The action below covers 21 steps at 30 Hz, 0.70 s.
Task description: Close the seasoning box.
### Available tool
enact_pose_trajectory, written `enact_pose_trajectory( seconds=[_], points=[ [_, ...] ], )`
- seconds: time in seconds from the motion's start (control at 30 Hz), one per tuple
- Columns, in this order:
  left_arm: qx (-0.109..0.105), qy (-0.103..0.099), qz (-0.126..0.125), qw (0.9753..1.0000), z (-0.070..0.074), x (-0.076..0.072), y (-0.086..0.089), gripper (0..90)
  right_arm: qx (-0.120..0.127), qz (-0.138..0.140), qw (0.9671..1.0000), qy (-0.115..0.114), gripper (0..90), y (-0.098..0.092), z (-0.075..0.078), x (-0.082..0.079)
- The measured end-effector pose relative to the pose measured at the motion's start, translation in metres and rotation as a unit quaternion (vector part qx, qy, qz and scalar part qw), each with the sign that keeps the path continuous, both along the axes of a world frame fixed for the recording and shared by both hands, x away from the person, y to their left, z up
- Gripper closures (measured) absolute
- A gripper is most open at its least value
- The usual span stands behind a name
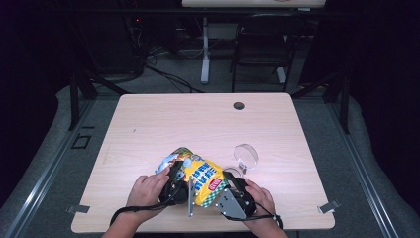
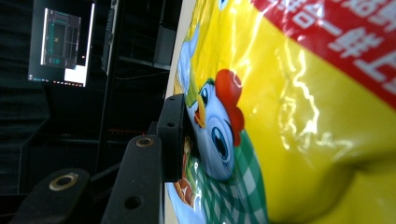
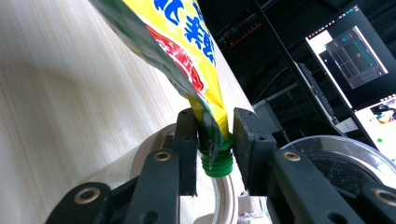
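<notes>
Grip on the glossy yellow plastic snack pouch (image 1: 200,178), printed with a cartoon chicken and a red label, is already established at both ends, so the opening work is judged to be at an early stage. The pouch is held near the front edge of the pale wooden table (image 1: 163,124), between the two hands. In the right gripper view, the right claw (image 3: 215,149) is seen closed on the pouch's narrow corner, just above a small green screw cap (image 3: 215,164); the cap is still seated on its spout, so unscrewing or pouring appears not yet done. In the left gripper view, one jaw of the left claw (image 2: 187,140) is pressed against the pouch's printed face; the other jaw is hidden behind the pouch, but the claw is judged to be clamped on it. A clear round glass bowl (image 1: 245,155) is set just beyond the right hand (image 1: 260,198), seemingly empty, likely awaiting the contents. Both forearms are brought in low from the table's near edge, with the left hand (image 1: 146,191) angled inward toward the pouch.
</notes>
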<state>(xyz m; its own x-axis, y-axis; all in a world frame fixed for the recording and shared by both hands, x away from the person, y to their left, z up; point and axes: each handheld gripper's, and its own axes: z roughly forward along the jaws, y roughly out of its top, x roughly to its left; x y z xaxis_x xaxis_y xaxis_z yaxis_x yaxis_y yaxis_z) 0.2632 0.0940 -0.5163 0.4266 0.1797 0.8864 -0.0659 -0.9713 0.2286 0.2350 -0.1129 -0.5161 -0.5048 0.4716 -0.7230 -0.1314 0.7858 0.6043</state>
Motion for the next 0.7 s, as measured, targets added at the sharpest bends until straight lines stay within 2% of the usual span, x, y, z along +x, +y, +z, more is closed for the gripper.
enact_pose_trajectory(
  seconds=[0.4,0.47,0.53,0.7],
  points=[
    [0.016,-0.005,-0.005,0.9999,0.004,0.0009,-0.0042,64.0,0.013,-0.002,0.9999,0.001,71.6,-0.0038,-0.0006,0.0003],
    [0.017,-0.011,-0.005,0.9998,0.0044,0.0013,-0.0052,64.0,0.014,-0.002,0.9999,0.001,71.6,-0.0043,-0.0004,0.0004],
    [0.02,-0.008,-0.005,0.9998,0.0059,0.0021,-0.0059,64.0,0.012,-0.005,0.9999,0.002,71.6,-0.005,0.0004,0.0009],
    [0.024,-0.002,-0.005,0.9997,0.0083,0.0034,-0.0064,64.0,0.03,-0.005,0.9995,0.011,71.7,-0.0059,0.0008,0.0031]
  ],
)
